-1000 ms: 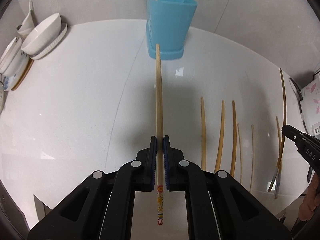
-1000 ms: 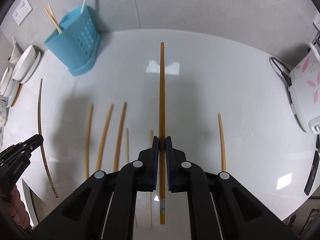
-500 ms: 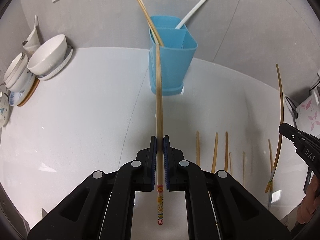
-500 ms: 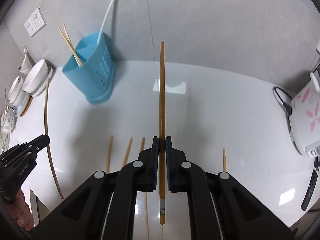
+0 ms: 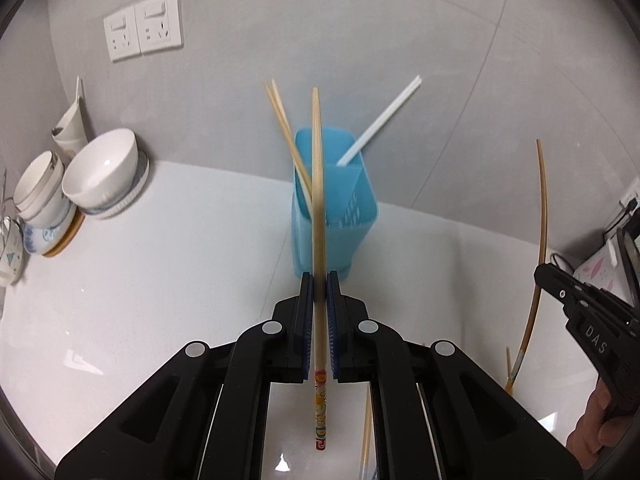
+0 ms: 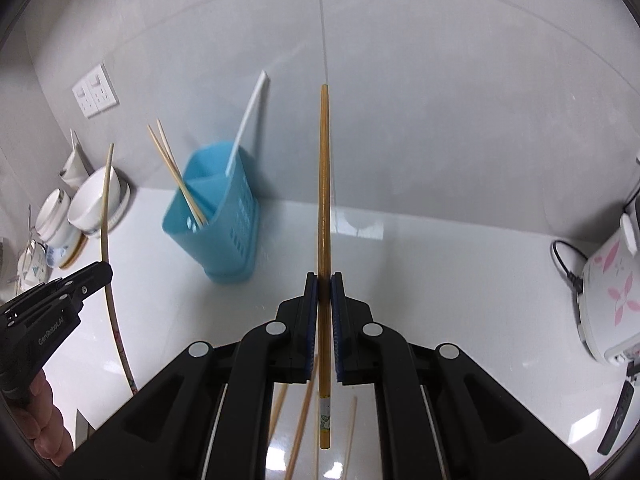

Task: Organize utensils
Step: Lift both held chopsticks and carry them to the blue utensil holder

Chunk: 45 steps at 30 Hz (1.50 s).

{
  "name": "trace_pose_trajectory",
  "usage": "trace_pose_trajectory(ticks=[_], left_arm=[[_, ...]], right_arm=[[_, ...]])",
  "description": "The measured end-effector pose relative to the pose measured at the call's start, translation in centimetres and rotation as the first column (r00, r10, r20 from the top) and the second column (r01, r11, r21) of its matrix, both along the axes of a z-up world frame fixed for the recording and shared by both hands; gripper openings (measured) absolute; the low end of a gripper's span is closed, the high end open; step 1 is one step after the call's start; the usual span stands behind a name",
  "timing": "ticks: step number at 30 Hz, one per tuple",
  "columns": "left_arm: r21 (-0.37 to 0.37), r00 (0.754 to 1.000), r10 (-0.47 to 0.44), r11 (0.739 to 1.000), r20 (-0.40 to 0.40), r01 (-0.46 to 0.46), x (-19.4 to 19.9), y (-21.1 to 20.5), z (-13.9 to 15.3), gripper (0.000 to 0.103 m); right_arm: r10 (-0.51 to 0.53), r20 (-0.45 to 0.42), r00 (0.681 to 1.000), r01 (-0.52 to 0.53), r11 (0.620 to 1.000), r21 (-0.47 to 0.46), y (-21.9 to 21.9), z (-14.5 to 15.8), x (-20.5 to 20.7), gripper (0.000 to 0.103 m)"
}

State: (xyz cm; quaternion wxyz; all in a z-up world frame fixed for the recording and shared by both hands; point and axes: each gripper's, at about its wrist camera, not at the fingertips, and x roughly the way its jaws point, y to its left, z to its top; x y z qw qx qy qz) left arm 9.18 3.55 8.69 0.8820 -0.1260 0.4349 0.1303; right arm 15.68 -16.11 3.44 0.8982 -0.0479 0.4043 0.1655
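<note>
1. White countertop [image 5: 168,280] below a grey wall; over the last second it drops further away in both wrist views and the wall sockets [image 5: 142,26] come into sight.
2. At the left, stacked bowls [image 5: 104,178].
3. Left gripper [image 5: 319,284], clamped on a pale chopstick [image 5: 317,184], has risen; the stick's tip now overlaps the blue utensil holder [image 5: 334,208], which already holds two chopsticks [image 5: 286,140] and a white utensil handle [image 5: 380,120].
4. Right gripper [image 6: 324,285], lifted alongside, pinches a darker chopstick [image 6: 324,184] right of the holder.
5. Judgement: both sticks are raised for dropping in; loose chopsticks [image 6: 302,424] remain below.
</note>
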Motion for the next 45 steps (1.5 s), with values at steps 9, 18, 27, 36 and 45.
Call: trace_pose_trajectory(ticks=[9,18,27,36,45], left_arm=[[-0.040,0.987,0.010,0.999,0.162,-0.003,1.9,1.5,3.1,0.006],[-0.051,0.946,0.003,0.999,0.323,0.014,3.1,3.0,5.6,0.006],[-0.012,0.891,-0.030,0.999,0.453,0.039,4.7,3.6,6.2,0.006],[0.004,0.874,-0.050,0.998,0.484,0.055,7.8,4.4,3.7,0.006],[0.017,0.894,-0.073,0.997,0.442,0.072,10.2,4.7,0.0,0.006]], right_arm=[[0.015,0.078,0.997,-0.020,0.998,0.060,1.1,2.9,1.4,0.006],[0.034,0.135,0.990,-0.051,0.991,0.124,2.6,5.0,2.6,0.006],[0.037,0.202,0.979,-0.072,0.983,0.170,4.2,5.5,3.7,0.006],[0.042,0.196,0.980,-0.079,0.980,0.182,5.2,4.1,5.7,0.006],[0.046,0.168,0.985,-0.076,0.981,0.176,5.7,2.1,7.2,0.006]])
